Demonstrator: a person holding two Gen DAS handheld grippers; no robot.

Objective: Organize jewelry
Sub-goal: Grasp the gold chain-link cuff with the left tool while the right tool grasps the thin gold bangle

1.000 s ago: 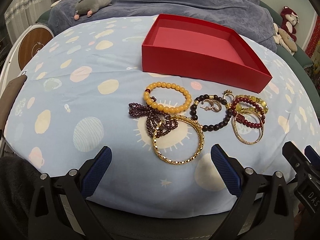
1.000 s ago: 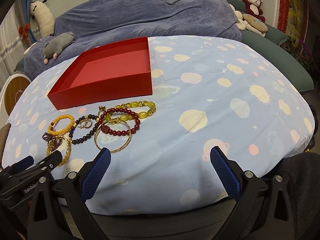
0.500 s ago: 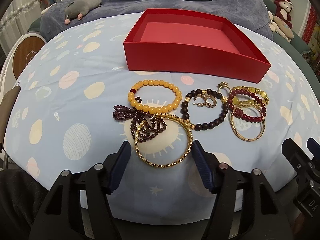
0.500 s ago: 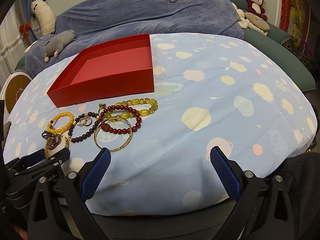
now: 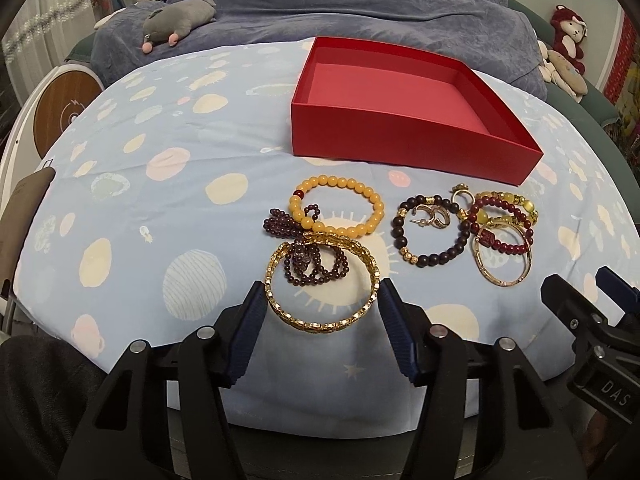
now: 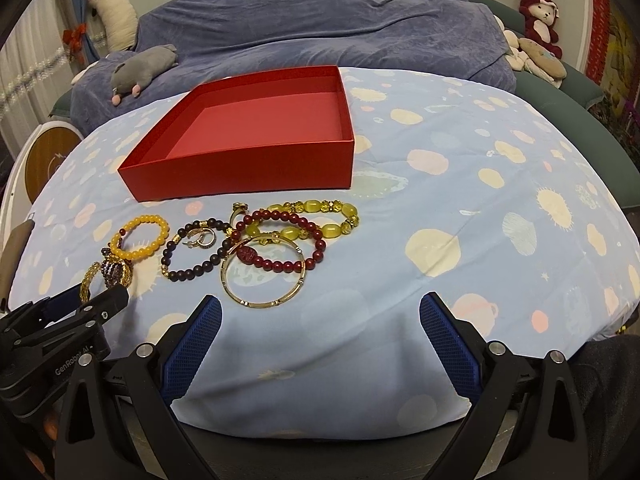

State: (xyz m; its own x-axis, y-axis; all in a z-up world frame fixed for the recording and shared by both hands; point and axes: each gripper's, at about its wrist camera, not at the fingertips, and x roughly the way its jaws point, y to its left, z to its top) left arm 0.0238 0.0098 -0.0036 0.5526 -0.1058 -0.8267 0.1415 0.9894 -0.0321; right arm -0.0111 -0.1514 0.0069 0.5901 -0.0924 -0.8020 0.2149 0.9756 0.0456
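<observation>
Left wrist view: the left gripper (image 5: 322, 312) sits at the bottom centre, its blue pads (image 5: 250, 328) pressed against both sides of the gold chain bangle (image 5: 320, 280), so it is clenched on that bangle. A dark garnet strand (image 5: 308, 258) lies bunched inside and across the bangle's upper rim. Just above it is the amber bead bracelet (image 5: 338, 210). To the right lies the dark wooden bead bracelet (image 5: 434, 230) with earrings (image 5: 434, 216) inside its loop. Further right is a tangle with the red bead bracelet (image 5: 504, 228) and a thin gold bangle (image 5: 502, 264). The empty red box (image 5: 404, 136) stands in the upper centre on the spotted blue sheet (image 5: 160, 184). At the lower right edge, part of the other tool carries the letters "DAS".

Right wrist view: the right gripper (image 6: 320, 340) at the bottom is released, its pads wide apart over bare sheet with nothing between them. The thin gold bangle lies just above its left pad, under the red beads and the yellow-green bead bracelet (image 6: 316, 220). The red box is in the upper left centre. At the lower left, the left tool reads "GenRobot AI". A grey plush toy (image 6: 142, 70) lies in the upper left.
</observation>
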